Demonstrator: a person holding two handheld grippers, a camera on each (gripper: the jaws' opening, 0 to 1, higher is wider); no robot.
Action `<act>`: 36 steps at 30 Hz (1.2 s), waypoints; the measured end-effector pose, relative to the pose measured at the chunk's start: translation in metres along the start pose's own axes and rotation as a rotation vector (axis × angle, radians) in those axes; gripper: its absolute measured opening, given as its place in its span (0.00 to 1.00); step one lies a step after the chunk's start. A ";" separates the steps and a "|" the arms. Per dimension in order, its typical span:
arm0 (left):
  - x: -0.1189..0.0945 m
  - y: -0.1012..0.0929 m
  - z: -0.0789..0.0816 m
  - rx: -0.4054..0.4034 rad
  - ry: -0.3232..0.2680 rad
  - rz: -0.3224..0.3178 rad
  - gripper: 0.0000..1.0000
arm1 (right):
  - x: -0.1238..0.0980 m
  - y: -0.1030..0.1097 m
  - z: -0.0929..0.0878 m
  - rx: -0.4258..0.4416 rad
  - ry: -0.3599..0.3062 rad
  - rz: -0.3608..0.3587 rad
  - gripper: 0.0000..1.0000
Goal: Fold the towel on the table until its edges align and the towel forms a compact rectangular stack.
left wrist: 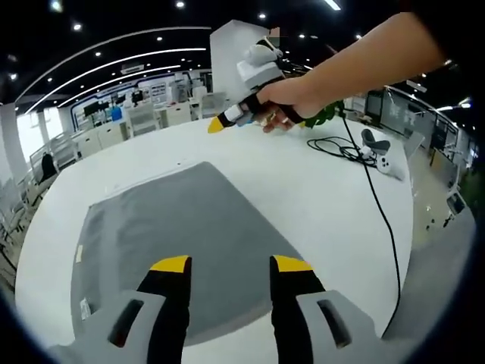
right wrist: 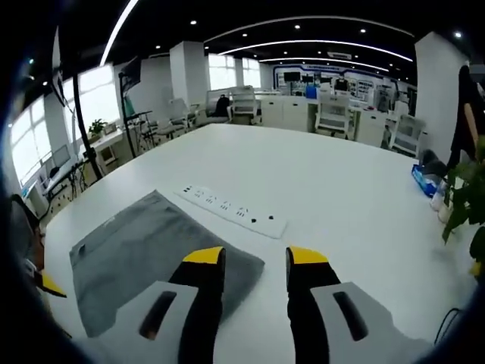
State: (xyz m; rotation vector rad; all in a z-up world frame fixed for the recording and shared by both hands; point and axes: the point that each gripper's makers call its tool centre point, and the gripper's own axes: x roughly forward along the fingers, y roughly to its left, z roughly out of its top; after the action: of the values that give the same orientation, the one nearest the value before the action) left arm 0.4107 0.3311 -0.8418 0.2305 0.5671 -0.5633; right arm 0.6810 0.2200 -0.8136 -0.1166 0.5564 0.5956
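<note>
A grey towel (left wrist: 182,227) lies spread flat on the white table (left wrist: 318,205), with a small label near its left edge. My left gripper (left wrist: 231,265) hovers open over the towel's near edge, with nothing between its yellow-tipped fingers. A hand holds my right gripper (left wrist: 239,114) above the table beyond the towel's far corner. In the right gripper view the towel (right wrist: 144,254) lies at lower left, and the right gripper (right wrist: 255,258) is open above its corner. A yellow tip of the left gripper (right wrist: 49,284) pokes in at the left edge.
A white power strip (right wrist: 231,211) lies just past the towel. A black cable (left wrist: 371,189) runs across the table to a white controller (left wrist: 383,161). A green plant (right wrist: 462,205) and a blue pack (right wrist: 424,180) stand at the table's right side. Office desks and chairs fill the background.
</note>
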 end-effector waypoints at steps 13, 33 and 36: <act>0.015 -0.034 -0.007 0.021 0.034 -0.069 0.33 | 0.004 -0.005 -0.017 0.011 0.013 0.010 0.32; 0.041 -0.064 -0.031 0.036 0.090 -0.136 0.31 | 0.022 -0.002 -0.040 0.019 0.053 0.050 0.29; 0.046 -0.067 -0.035 0.048 0.097 -0.148 0.30 | 0.027 -0.002 -0.041 0.015 0.052 0.061 0.29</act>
State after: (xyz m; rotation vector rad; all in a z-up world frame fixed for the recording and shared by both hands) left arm 0.3897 0.2682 -0.9002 0.2643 0.6691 -0.7125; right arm 0.6819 0.2210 -0.8627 -0.1011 0.6160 0.6486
